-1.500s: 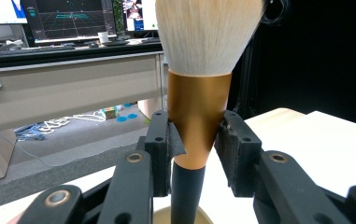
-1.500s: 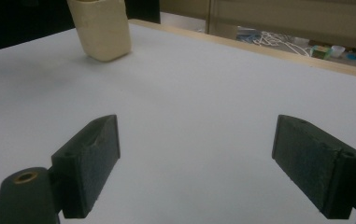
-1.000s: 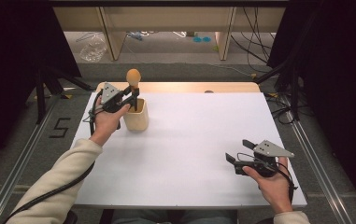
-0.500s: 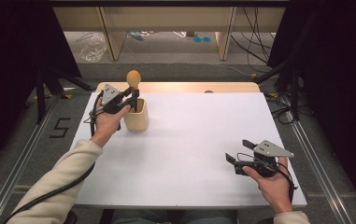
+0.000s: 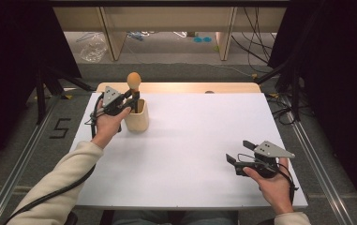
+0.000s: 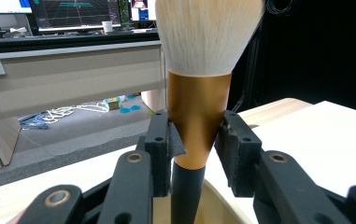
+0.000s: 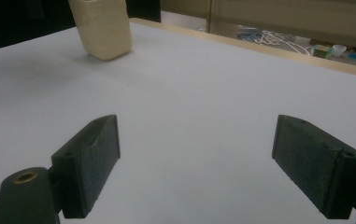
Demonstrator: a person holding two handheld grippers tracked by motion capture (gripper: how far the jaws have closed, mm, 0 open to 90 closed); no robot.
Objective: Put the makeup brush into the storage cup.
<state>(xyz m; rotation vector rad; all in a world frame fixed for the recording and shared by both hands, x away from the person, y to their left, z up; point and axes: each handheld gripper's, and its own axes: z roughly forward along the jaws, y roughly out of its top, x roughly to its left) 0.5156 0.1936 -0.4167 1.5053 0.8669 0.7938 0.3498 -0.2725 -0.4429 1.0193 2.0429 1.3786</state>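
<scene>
A: Left gripper [image 5: 130, 99]? State + what's in it?

B: Clamped on the makeup brush [image 6: 199, 100]. In the left gripper view both pads press the copper ferrule, one per side, just above the black handle. Bristle head is up, brush upright.

A: Where's the brush rel. to the cup?

B: Handle goes down into the cream cup [image 5: 137, 117], back-left part of the white table [image 5: 190, 140]. In the high view the brush head sticks out above the rim. Cup stands upright on the table.

A: Right gripper [image 5: 238, 152]?

B: Jaws wide apart, nothing btwn them. Right gripper view: just bare tabletop between the pads, cup far off at top left. It's at the front-right of the table, well apart from cup + brush.
</scene>
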